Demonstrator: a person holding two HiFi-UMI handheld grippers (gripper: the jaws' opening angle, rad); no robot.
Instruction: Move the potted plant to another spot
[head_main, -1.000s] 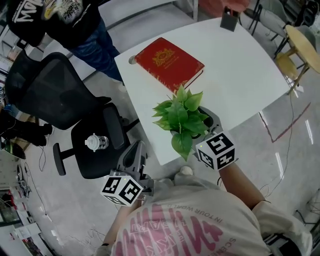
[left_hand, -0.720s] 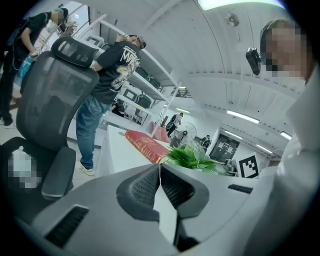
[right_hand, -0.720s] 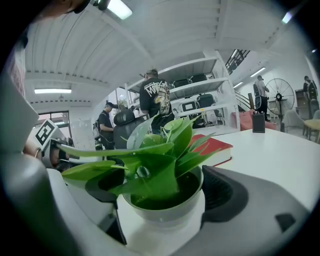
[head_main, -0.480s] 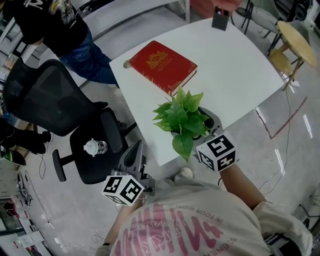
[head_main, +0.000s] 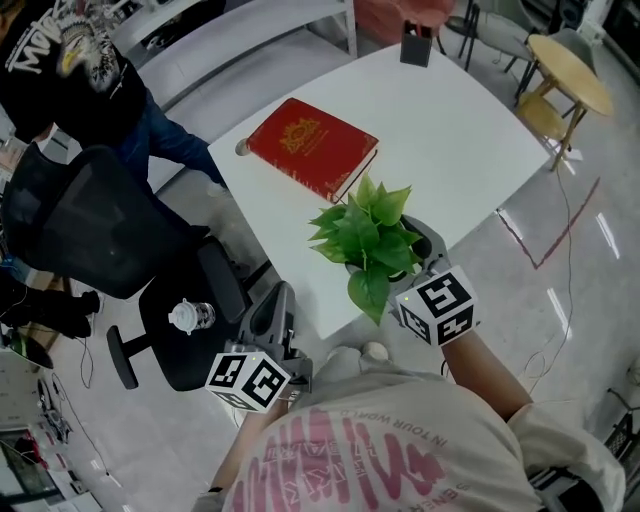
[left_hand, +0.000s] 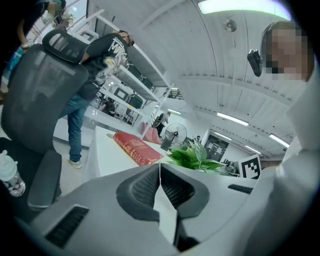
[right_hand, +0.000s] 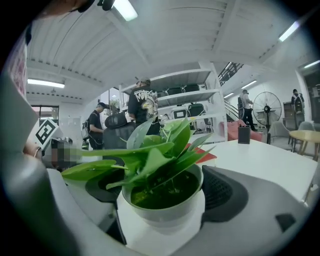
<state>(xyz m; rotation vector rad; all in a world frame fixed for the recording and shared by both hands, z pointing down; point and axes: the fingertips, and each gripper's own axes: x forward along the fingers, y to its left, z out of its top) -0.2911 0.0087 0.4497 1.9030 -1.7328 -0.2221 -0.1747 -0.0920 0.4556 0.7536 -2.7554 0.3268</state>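
White potted plant (right_hand: 155, 155): my right claw (right_hand: 162, 190) clamps its pot for carrying across the table (head_main: 450, 130); left claw (left_hand: 160, 186) closed, empty, spare.

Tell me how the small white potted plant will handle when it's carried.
The small white round pot with a green leafy plant is likely stiff and fairly light. Its smooth curved wall could slip, though the right tool's ribbed pads bear on both sides. Broad soft leaves will likely sway; tipping might spill soil.
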